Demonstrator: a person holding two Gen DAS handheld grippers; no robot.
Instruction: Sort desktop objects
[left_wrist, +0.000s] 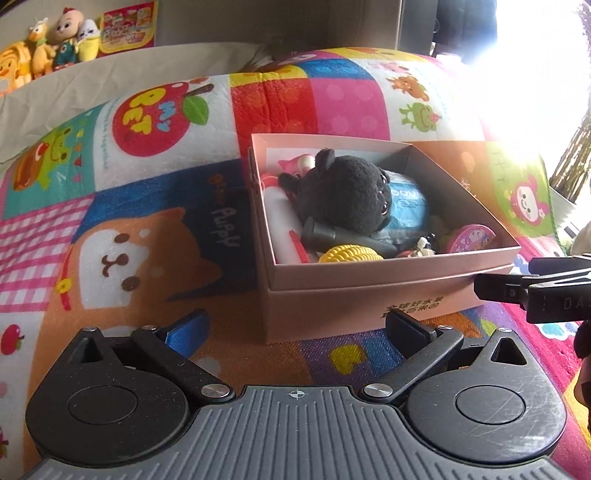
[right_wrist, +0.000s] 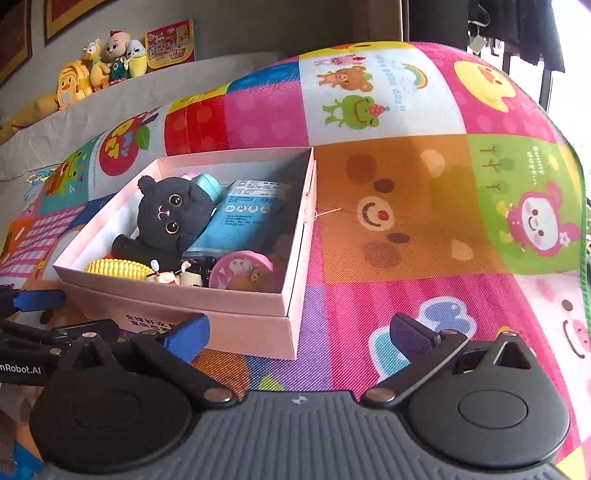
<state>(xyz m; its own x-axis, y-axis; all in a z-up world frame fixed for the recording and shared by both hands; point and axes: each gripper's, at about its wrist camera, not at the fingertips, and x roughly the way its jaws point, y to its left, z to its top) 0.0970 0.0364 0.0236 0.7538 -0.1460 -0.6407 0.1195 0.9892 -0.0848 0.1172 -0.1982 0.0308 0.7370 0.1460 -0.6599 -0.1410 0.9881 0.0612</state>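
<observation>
Toys fill the pink box (right_wrist: 236, 306) on the patchwork play mat (right_wrist: 424, 229): a black plush cat (right_wrist: 168, 216), a blue packet (right_wrist: 242, 218), a yellow corn toy (right_wrist: 116, 267). Both grippers, left (left_wrist: 295, 332) and right (right_wrist: 299, 334), hover low before the box, jaws spread and empty. Stuffed toys (right_wrist: 107, 59) line a ledge behind.

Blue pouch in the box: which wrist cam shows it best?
Right wrist. There the blue pouch lies with most of its printed face visible beside the black plush cat. In the left wrist view the cat covers most of the pouch; only a strip with some lettering shows.
</observation>
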